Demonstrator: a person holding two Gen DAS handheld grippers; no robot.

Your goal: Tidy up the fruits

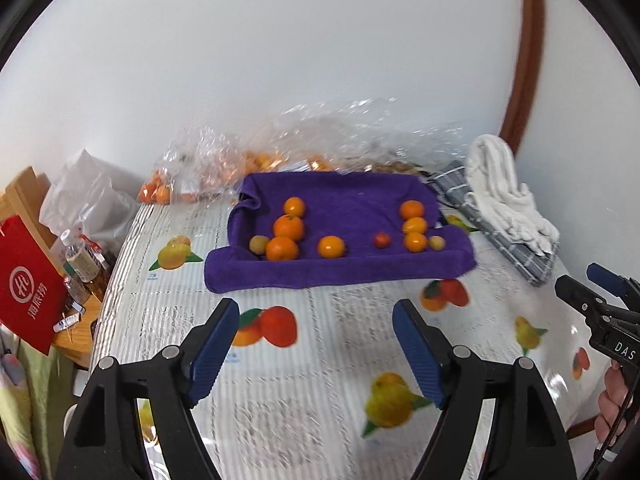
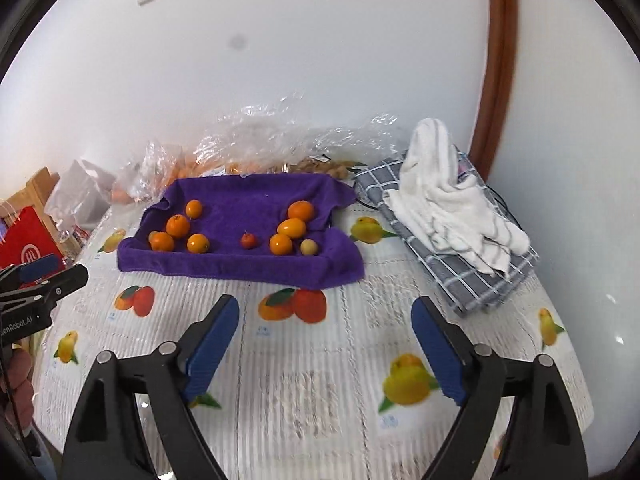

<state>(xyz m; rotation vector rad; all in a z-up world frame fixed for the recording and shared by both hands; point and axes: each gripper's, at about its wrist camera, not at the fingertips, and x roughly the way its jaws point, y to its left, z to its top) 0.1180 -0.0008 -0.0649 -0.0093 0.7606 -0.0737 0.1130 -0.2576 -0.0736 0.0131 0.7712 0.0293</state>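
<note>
Fruit (image 1: 256,162) inside clear bags (image 1: 320,140) behind purple towel (image 1: 340,268) blurred, uncountable.

table (image 2: 320,380): fruit-print cover | on it: purple towel (image 2: 240,268), checked cloth (image 2: 472,280), plastic bags (image 2: 280,140)

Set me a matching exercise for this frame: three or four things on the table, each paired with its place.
Things:
1. small red fruit
2. crumpled white towel
3. clear plastic bags
4. purple terry towel

Places:
A. behind the purple towel, by the wall
B. on the grey checked cloth
C. spread on the fruit-print tablecloth
D. between two groups of orange fruit

Pairs: 1-D, 2-B, 3-A, 4-C
</note>
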